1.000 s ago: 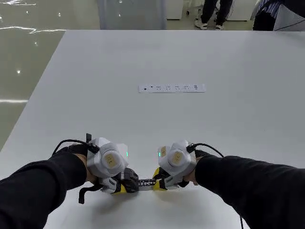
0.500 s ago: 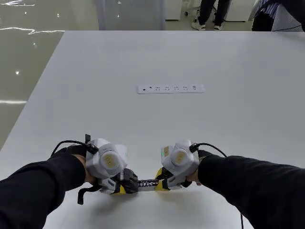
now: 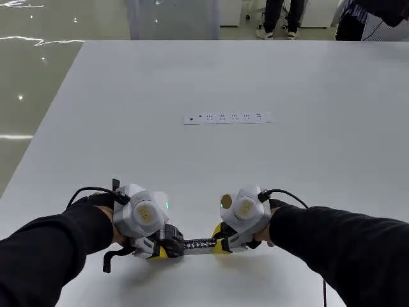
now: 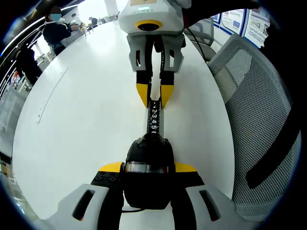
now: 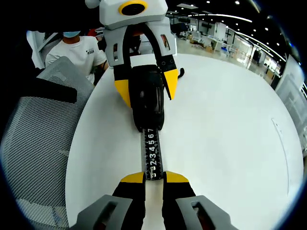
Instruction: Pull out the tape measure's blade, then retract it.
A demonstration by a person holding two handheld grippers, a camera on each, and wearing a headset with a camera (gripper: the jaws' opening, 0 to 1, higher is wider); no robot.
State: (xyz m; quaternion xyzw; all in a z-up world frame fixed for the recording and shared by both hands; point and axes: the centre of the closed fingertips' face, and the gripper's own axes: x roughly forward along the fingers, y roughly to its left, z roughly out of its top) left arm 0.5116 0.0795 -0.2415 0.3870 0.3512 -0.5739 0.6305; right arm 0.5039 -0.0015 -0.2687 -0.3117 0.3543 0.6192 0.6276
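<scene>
Head view puts us at the near edge of the white bench [image 3: 192,77], our two tools facing each other tip to tip. Our left tool [image 3: 161,249] is clamped on the black body of the tape measure [image 3: 172,241], a yellow tip on each side of it. In the left gripper view the case sits between the jaws. Our right tool [image 3: 220,246] is pinched on the end of the blade [image 3: 198,244]. In the right gripper view its jaws are pressed together over the blade's tip, with numerals up to 7 readable. A short length of blade spans the gap between the two tools, low over the bench. Farther back on the bench lies a white power strip [image 3: 227,118]. A mesh chair [image 5: 43,120] stands beside the bench.
</scene>
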